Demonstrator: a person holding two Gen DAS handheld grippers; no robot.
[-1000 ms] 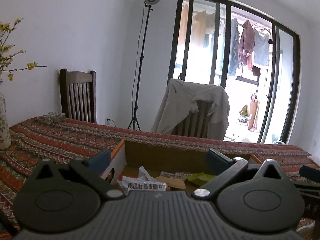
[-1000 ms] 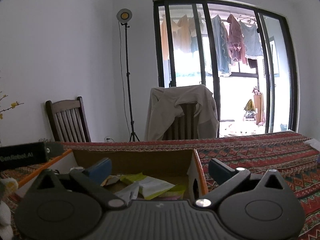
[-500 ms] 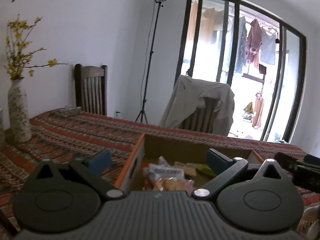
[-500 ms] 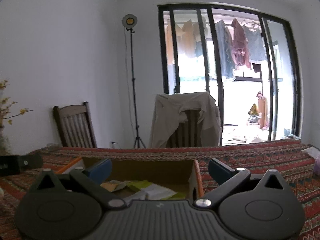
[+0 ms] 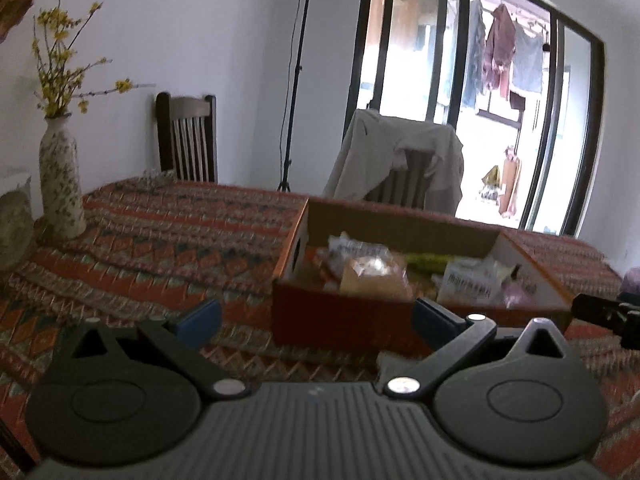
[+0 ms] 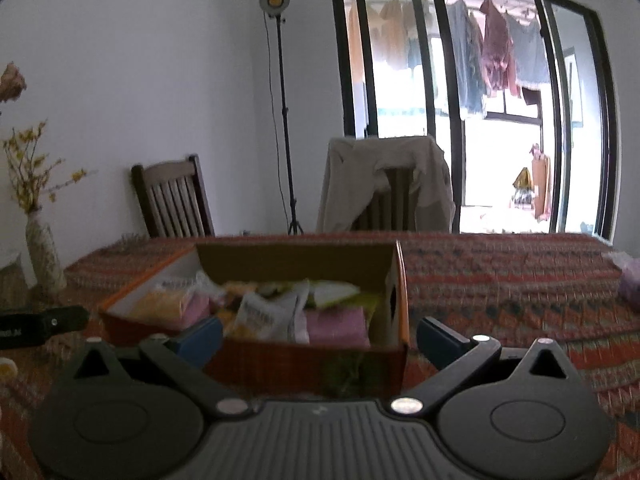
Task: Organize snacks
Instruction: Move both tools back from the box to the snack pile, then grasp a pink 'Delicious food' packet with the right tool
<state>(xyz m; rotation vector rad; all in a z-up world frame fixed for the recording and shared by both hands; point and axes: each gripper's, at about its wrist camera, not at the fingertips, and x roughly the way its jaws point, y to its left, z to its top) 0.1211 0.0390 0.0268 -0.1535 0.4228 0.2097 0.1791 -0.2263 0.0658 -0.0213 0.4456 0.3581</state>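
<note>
**Both grippers empty before the snack box**

The left gripper (image 5: 316, 318) hovered level over the tablecloth (image 5: 168, 240), jaws wide apart, holding nothing. The right gripper (image 6: 320, 336) did likewise. At twelve o'clock from each sat the open cardboard box (image 6: 304, 364), filled with snack packets (image 6: 268, 316): yellow, white, pink, green.

White walls (image 6: 160, 80) all round, plain and bare. Along the far wall, a tall black-framed glass door (image 6: 472, 112) flooded with daylight, laundry (image 6: 496, 52) hung on a line outside. Left of it, a round lamp on a thin black tripod stand (image 6: 282, 120). Beyond the table's far edge, two dark wooden chairs: a slat-backed one (image 5: 187, 138) by the far left corner, another draped with a pale jacket (image 5: 396, 160). Over the table, a red patterned cloth (image 5: 168, 232); near its left edge, a speckled vase (image 5: 60, 178) of yellow-flowered twigs.
</note>
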